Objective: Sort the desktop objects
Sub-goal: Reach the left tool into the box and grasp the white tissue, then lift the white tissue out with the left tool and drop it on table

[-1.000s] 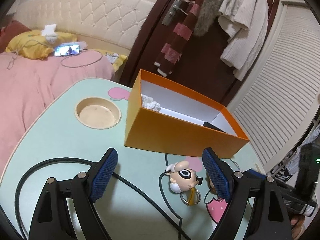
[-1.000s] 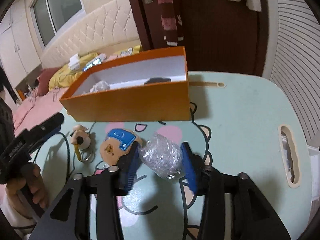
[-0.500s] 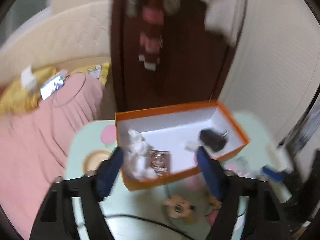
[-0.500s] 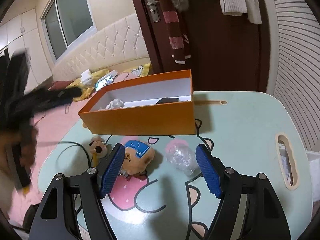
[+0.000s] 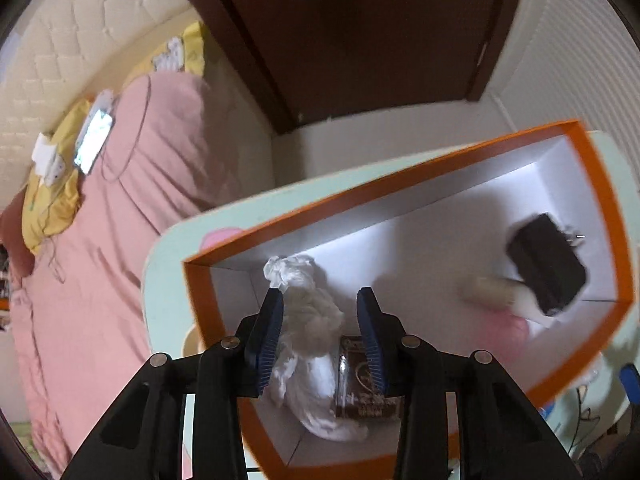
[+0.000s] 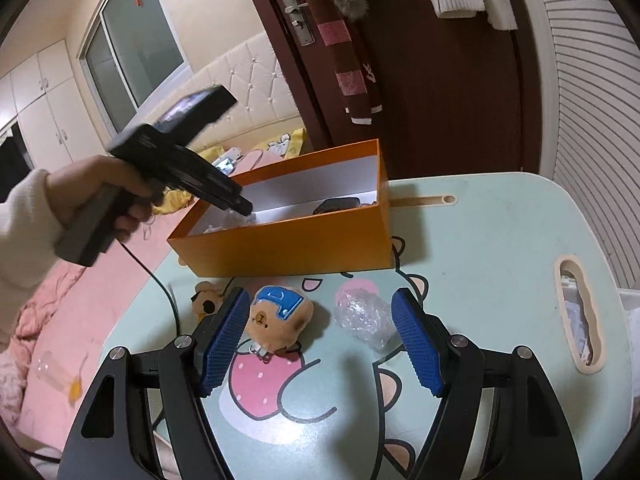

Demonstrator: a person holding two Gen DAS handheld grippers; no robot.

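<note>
Left gripper (image 5: 320, 332), jaws just closing, part open over crumpled tissue (image 5: 308, 320) in orange box (image 5: 600, 208), centre frame; grip unclear. Right gripper (image 6: 320, 344) wide open, empty, lower frame.

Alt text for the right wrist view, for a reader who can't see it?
The open right gripper hovers over a mint table, its pads flanking a bear plush and a plastic wad. Behind, a hand points the left gripper down into an orange box.
</note>
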